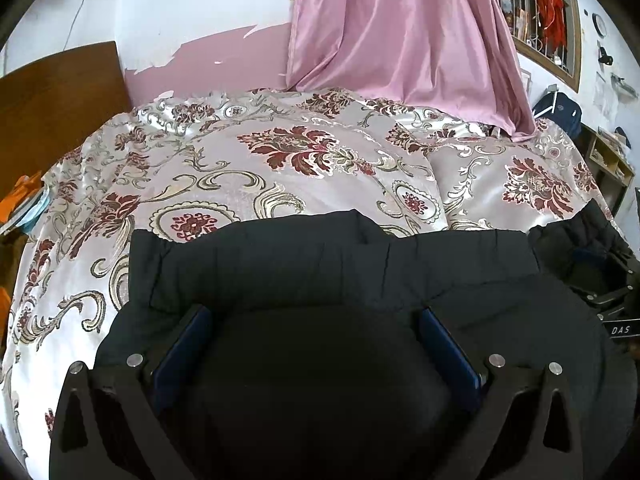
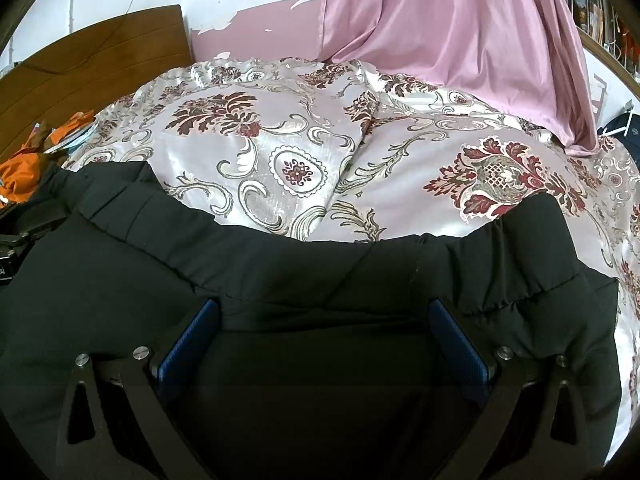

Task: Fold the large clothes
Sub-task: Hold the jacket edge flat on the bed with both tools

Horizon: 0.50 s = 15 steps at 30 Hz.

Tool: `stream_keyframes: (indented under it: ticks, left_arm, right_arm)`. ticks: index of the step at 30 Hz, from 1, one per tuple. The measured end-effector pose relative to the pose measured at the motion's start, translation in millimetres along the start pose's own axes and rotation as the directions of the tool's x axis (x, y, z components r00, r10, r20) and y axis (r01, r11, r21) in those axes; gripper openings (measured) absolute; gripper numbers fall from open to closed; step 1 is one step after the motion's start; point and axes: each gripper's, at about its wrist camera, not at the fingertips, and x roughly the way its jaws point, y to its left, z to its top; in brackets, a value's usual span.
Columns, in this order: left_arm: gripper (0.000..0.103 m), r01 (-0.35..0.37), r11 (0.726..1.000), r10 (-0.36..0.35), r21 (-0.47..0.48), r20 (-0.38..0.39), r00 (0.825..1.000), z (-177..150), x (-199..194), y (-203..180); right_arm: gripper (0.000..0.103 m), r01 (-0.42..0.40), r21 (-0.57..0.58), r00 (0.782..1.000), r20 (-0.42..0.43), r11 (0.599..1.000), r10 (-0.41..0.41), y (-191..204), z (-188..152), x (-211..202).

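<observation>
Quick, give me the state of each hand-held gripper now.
Left hand-held gripper: open, over the black jacket, holding nothing.
Right hand-held gripper: open, over the same jacket, holding nothing.

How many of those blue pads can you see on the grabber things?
4. Left gripper: one blue pad on its left finger, another on its right. Right gripper: one pad left, one right. All hover over the black jacket.

A bed with a shiny floral bedspread (image 1: 248, 168) fills the room. Behind it hangs a pink curtain (image 1: 400, 28) against a white wall with peeling pink paint (image 1: 224, 60). A brown wooden headboard (image 1: 60, 100) stands at its left edge, a barred window (image 1: 536, 12) at the right.
</observation>
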Motion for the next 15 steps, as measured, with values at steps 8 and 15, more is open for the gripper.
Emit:
stream_keyframes:
  ticks: [8, 15]
  left_arm:
    - [0.103, -0.008, 1.0, 0.008, 0.014, 0.023, 1.0, -2.7, -2.6, -0.1]
    - [0.103, 0.001, 1.0, -0.001, 0.009, 0.04, 0.999, -5.8, -6.5, -1.6]
  right_arm:
    - [0.102, 0.022, 0.003, 0.998, 0.056, 1.0, -0.022, 0.8, -3.3, -12.3]
    - [0.102, 0.041, -0.006, 0.997, 0.061, 0.999, -0.04, 3.9, -2.2, -13.9]
